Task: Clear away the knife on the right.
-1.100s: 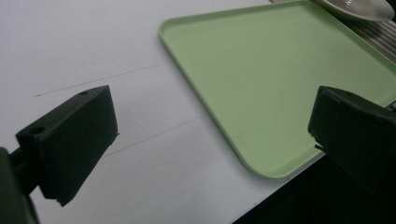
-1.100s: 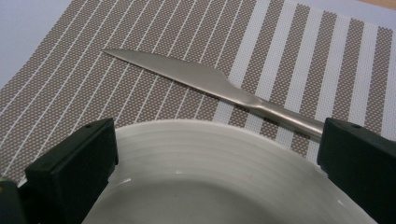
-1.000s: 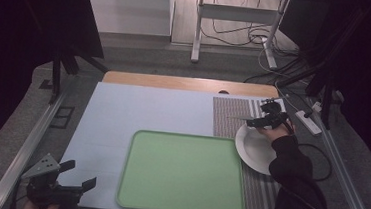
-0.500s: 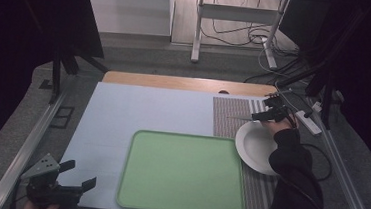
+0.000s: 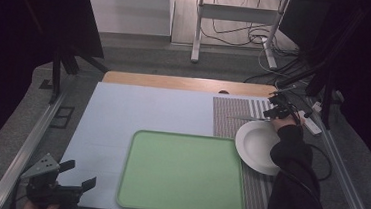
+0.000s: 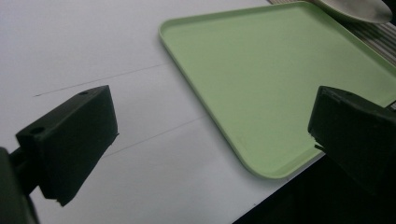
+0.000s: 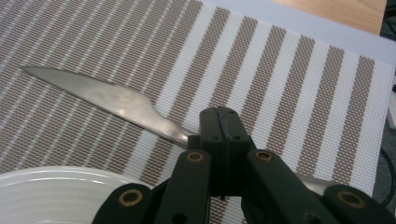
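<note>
Your left gripper (image 5: 70, 175) has bare table (image 5: 148, 106) ahead, with the green tray (image 5: 183, 172) lying just to its right. Around your right gripper (image 5: 275, 113), the white plate (image 5: 255, 145) sits close on the near side; the striped mat (image 5: 233, 113) beyond the knife (image 7: 107, 100) lies flat.

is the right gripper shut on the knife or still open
Shut on it. In the right gripper view the right gripper has just closed, jaws pressed together across the knife above the striped placemat.

Silver knife (image 7: 116, 102), brown-striped mat (image 7: 289, 70), green tray (image 5: 183, 172).
</note>
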Available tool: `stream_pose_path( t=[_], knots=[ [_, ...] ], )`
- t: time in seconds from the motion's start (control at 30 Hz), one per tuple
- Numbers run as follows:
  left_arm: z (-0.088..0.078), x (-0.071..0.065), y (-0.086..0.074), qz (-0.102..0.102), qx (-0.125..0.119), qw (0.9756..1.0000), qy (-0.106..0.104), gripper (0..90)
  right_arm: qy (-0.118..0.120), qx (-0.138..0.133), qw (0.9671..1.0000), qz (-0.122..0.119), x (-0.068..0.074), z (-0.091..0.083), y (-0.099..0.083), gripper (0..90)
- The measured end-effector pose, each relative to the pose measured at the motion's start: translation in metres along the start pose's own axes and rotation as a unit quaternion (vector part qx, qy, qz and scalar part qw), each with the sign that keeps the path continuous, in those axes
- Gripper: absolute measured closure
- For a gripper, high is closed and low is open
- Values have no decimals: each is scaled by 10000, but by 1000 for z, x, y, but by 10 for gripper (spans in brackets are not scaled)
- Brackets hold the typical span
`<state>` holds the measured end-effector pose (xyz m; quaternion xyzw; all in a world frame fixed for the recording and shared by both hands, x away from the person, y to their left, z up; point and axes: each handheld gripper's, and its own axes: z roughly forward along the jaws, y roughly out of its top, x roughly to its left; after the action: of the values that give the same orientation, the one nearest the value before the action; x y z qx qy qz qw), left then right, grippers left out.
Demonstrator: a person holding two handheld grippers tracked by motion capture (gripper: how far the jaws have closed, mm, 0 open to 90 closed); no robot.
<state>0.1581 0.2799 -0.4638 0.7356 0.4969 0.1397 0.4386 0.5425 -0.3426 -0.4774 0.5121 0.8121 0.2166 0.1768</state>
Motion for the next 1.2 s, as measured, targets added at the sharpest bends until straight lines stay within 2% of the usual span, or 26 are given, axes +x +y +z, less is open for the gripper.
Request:
stream_pose_path(
  t=[0.2, 0.3, 0.5, 0.6, 0.67, 0.9, 1.0, 1.1, 1.2],
  knots=[
    [0, 0, 0, 10, -1, 10000, 4, 14, -193, 31, 9998, 104, -13, 11, -6, 900],
    [0, 0, 0, 12, -1, 10000, 5, 14, -311, 59, 9995, 76, -17, 16, -10, 900],
    [0, 0, 0, 13, -6, 10000, 4, 14, -421, 63, 9990, 164, -23, 15, -13, 900],
    [0, -1, 0, 19, -6, 10000, 9, 14, -326, 183, 9988, 330, -28, 11, -17, 900],
    [0, -1, 0, 23, -2, 10000, 13, 15, -302, 329, 9985, 329, -30, 7, -21, 900],
    [0, -1, 0, 44, 1, 10000, 17, 15, -105, 680, 9975, 157, -33, -7, -34, 900],
    [0, -1, 0, 51, 3, 10000, 13, 16, 20, 729, 9972, 192, -34, -10, -38, 900],
    [0, -1, 0, 60, 6, 10000, 11, 16, 40, 789, 9965, 261, -35, -12, -40, 900],
    [1, -2, 0, 70, 9, 10000, 11, 16, 126, 758, 9965, 330, -38, -13, -42, 900]
  ],
)
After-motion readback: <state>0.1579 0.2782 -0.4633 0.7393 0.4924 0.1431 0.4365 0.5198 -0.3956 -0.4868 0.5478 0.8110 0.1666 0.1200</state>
